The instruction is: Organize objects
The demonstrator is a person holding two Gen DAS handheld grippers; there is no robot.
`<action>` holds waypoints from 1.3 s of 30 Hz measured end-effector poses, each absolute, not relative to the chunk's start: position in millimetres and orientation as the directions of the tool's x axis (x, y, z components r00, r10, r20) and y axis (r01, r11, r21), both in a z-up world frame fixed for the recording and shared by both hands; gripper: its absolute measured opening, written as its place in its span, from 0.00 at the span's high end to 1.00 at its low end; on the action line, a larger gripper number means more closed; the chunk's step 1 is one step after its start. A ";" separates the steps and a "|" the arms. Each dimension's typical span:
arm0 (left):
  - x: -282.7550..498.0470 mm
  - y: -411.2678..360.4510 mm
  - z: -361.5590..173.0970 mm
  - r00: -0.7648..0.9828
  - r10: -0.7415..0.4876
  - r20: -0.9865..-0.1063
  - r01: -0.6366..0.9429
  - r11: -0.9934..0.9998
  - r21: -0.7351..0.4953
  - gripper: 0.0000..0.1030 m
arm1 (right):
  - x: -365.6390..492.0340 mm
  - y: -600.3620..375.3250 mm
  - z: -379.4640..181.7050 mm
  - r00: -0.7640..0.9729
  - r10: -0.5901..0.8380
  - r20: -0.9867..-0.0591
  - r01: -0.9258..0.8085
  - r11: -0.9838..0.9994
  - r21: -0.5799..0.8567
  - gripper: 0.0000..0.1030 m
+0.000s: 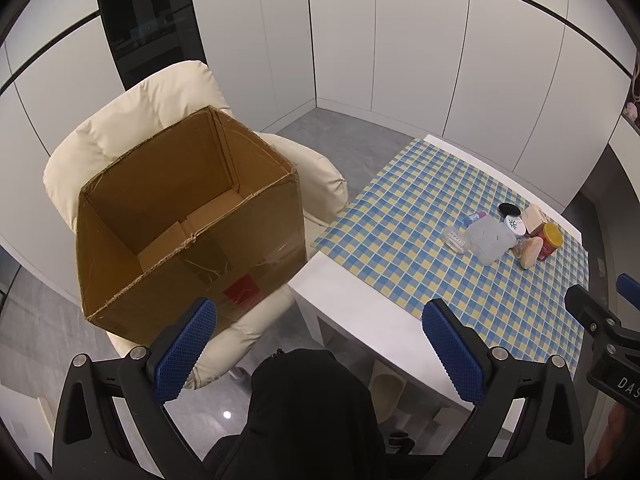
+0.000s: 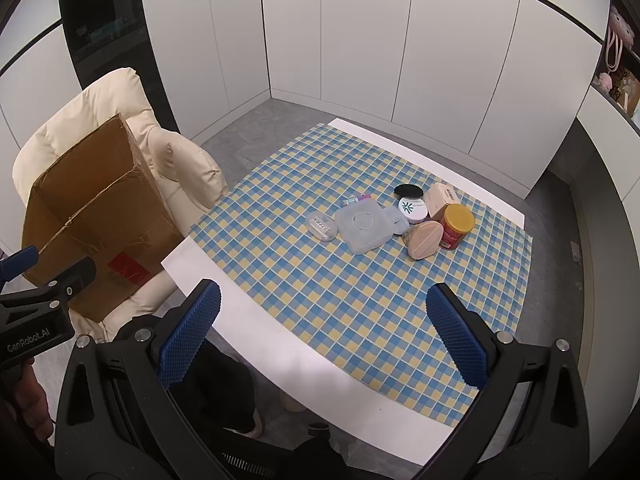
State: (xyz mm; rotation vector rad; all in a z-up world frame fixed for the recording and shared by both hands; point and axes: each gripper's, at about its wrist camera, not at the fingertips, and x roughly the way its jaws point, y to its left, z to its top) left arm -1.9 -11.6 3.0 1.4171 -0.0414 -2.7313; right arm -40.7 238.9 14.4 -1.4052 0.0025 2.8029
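- The left gripper (image 1: 318, 344) is wide open, with nothing between its blue pads. It hangs over the near white edge of the table (image 1: 360, 312).
- The right gripper (image 2: 323, 334) is wide open too and holds nothing. It hangs over the near edge of the same table.
- Ahead of the left gripper and to its left, an open cardboard box (image 1: 188, 220) sits on a cream chair (image 1: 132, 120). The box looks empty.
- A blue and yellow checked cloth (image 2: 340, 280) covers most of the table. A big bare patch of cloth lies between the right gripper and the things.
- The things sit in a bunch, well ahead of the right gripper: a clear square box (image 2: 364, 226), a small clear case (image 2: 322, 227), a red jar with a yellow lid (image 2: 456, 226), a tan egg-shaped case (image 2: 425, 240), a round white tin with a green mark (image 2: 412, 209), a black lid (image 2: 408, 191).
- The side of the left gripper reads "GenRobot.AI". Labels on the things are too small to read.
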 end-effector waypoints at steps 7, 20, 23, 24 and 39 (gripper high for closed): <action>-2.2 -12.3 1.5 -0.570 -0.070 -0.819 0.042 -0.998 0.056 0.00 | -40.9 238.6 14.4 -0.599 0.005 -0.801 -0.006 -1.000 -0.002 0.00; -0.9 -10.4 -0.1 -0.570 -0.072 -0.819 0.041 -0.997 0.059 0.00 | -41.1 238.3 14.7 -0.599 0.009 -0.801 -0.010 -1.000 -0.004 0.00; -0.3 -10.8 -0.7 -0.569 -0.073 -0.819 0.039 -0.997 0.062 0.00 | -40.9 238.0 14.8 -0.601 0.009 -0.799 -0.009 -1.000 -0.004 0.00; -0.3 -11.1 -0.7 -0.569 -0.073 -0.819 0.039 -0.997 0.062 0.00 | -40.9 238.1 14.9 -0.602 0.009 -0.799 -0.009 -1.000 -0.005 0.00; -1.1 -12.1 0.5 -0.575 -0.074 -0.815 0.033 -0.997 0.068 0.00 | -41.0 237.3 16.3 -0.605 0.008 -0.797 -0.004 -1.000 -0.008 0.00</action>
